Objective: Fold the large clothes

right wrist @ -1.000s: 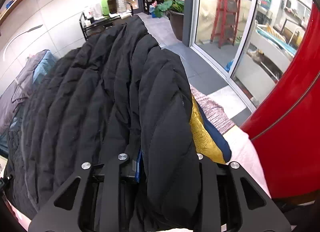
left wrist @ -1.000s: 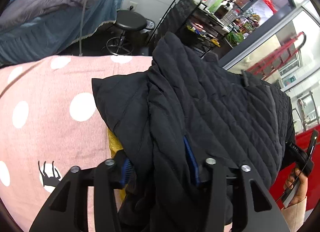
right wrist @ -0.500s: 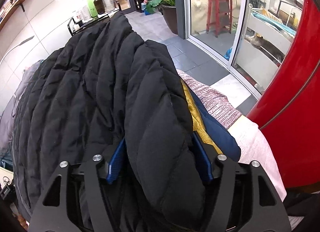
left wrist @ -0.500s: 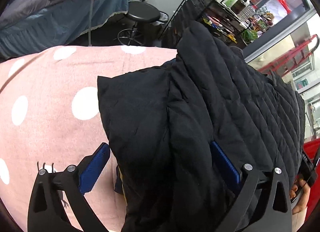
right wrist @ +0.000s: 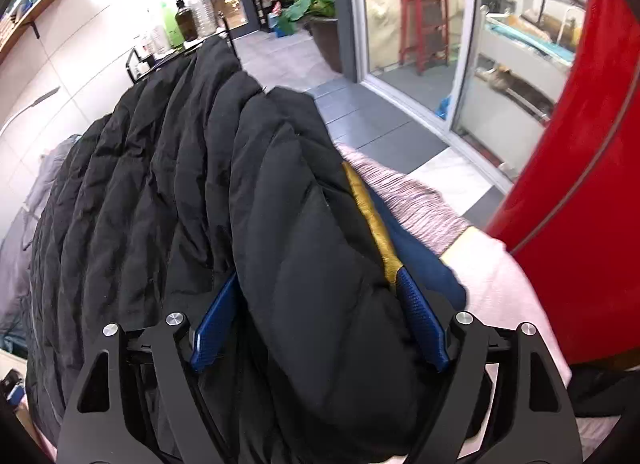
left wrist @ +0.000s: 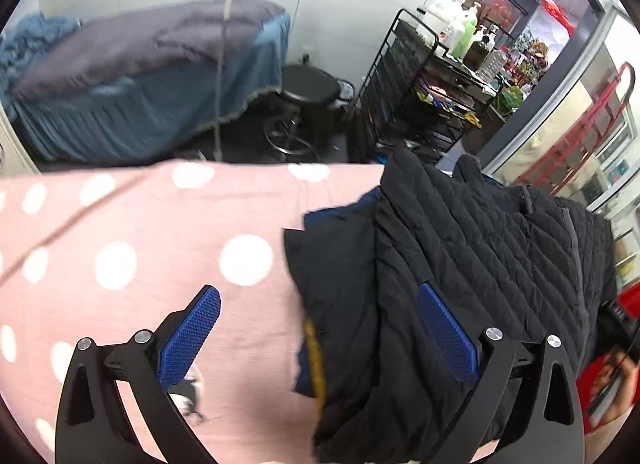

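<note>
Black quilted jacket (left wrist: 460, 256) lies between both spread grippers (left wrist: 320, 328) (right wrist: 316, 320).

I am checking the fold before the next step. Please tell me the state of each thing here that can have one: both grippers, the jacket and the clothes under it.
Left gripper: open wide, holding nothing.
Right gripper: open, jaws either side of a jacket fold.
Jacket: black, quilted, bunched in folds, lying on the pile.
Yellow garment: under the jacket, only an edge shows.
Navy garment: under the yellow one.
Sheet: pink, dotted, spread flat.
</note>
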`<action>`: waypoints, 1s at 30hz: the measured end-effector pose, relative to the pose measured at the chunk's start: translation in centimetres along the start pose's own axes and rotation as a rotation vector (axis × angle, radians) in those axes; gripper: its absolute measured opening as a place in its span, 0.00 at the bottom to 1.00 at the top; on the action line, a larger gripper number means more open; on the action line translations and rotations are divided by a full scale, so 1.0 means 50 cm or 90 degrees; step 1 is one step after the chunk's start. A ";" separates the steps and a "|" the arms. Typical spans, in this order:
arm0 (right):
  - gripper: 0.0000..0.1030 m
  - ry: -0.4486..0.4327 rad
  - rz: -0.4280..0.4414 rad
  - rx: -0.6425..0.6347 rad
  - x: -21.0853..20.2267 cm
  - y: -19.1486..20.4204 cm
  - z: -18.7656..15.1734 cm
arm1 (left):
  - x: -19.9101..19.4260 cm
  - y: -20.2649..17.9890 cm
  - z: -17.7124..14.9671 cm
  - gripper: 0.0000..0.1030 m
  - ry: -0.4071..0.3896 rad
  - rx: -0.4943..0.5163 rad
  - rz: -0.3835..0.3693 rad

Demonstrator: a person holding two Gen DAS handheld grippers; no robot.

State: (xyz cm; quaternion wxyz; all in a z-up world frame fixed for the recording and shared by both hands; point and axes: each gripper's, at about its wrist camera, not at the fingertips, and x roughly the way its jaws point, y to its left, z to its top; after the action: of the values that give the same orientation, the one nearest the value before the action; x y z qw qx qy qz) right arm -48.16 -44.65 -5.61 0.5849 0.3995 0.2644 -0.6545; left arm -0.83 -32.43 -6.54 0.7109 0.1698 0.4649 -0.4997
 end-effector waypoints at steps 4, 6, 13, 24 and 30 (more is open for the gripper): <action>0.78 -0.093 -0.067 -0.012 -0.080 0.011 -0.002 | -0.045 -0.014 -0.019 0.94 -0.007 0.030 0.003; 0.78 -0.118 -0.080 -0.016 -0.112 0.014 -0.002 | -0.061 -0.030 -0.031 0.94 -0.004 0.040 -0.007; 0.79 -0.116 -0.063 -0.006 -0.191 0.006 -0.010 | -0.096 -0.108 -0.064 0.94 0.030 0.073 -0.079; 0.79 0.020 0.090 0.018 -0.223 0.045 -0.055 | -0.145 -0.198 -0.114 0.94 0.071 0.114 -0.011; 0.79 0.062 0.099 -0.121 -0.254 0.156 -0.092 | -0.165 -0.230 -0.129 0.94 0.112 0.146 -0.015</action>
State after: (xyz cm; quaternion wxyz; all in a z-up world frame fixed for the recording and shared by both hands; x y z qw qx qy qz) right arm -39.62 -35.24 3.43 0.6556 0.3932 0.3213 -0.5589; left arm -14.56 -28.42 -0.42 0.6373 0.2880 0.4671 -0.5410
